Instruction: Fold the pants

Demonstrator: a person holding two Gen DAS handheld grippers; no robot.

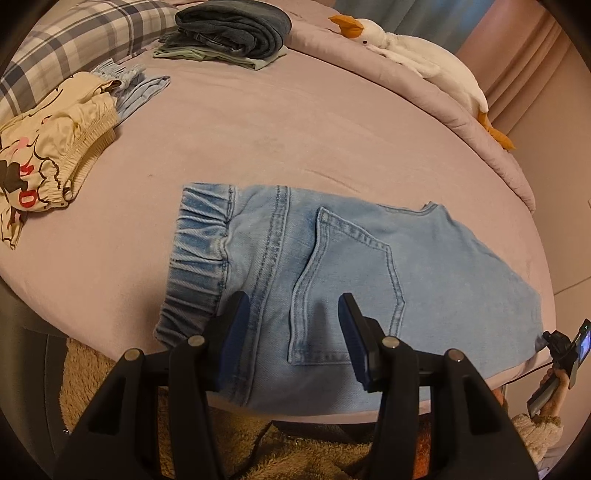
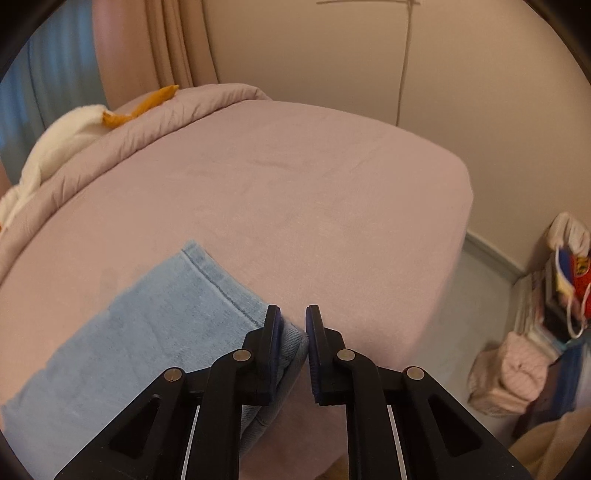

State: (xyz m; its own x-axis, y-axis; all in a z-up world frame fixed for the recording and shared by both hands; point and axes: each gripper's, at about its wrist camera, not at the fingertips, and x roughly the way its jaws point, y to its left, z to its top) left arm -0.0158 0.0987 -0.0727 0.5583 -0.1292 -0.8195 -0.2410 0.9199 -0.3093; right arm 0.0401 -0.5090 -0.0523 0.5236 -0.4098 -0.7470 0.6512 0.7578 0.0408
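**Jeans lie flat along the bed's near edge, both grippers free of the cloth**

Light-blue jeans [image 1: 332, 266] lie on the mauve bed [image 1: 258, 129], spread flat along its near edge with the elastic waistband [image 1: 195, 258] toward the left side and a back pocket [image 1: 347, 288] facing up. The left gripper [image 1: 291, 332] hangs over the seat of the jeans, its jaws wide apart with nothing between them, one finger above the side seam and the other above the pocket's right edge.

Toward the bed's right side, the leg end [image 2: 177, 314] of the jeans, hem stitching showing, lies flat on the cover. The right gripper [image 2: 291, 347] sits at the near corner of that end, its jaws a little apart; the denim corner reaches into the gap beside the left finger [image 2: 271, 343], and no clamping shows.

At the bed's far left corner rests a plaid pillow [image 1: 85, 33]. Beside it sits a stack of folded dark clothes [image 1: 229, 33] on a green garment, and near the left edge lie cream printed shorts [image 1: 48, 155] and a pale blue garment [image 1: 136, 88]. A white plush goose [image 1: 413, 55] stretches along the rolled quilt [image 2: 147, 125] at the far edge. A brown fuzzy rug [image 1: 258, 450] shows below the near edge.
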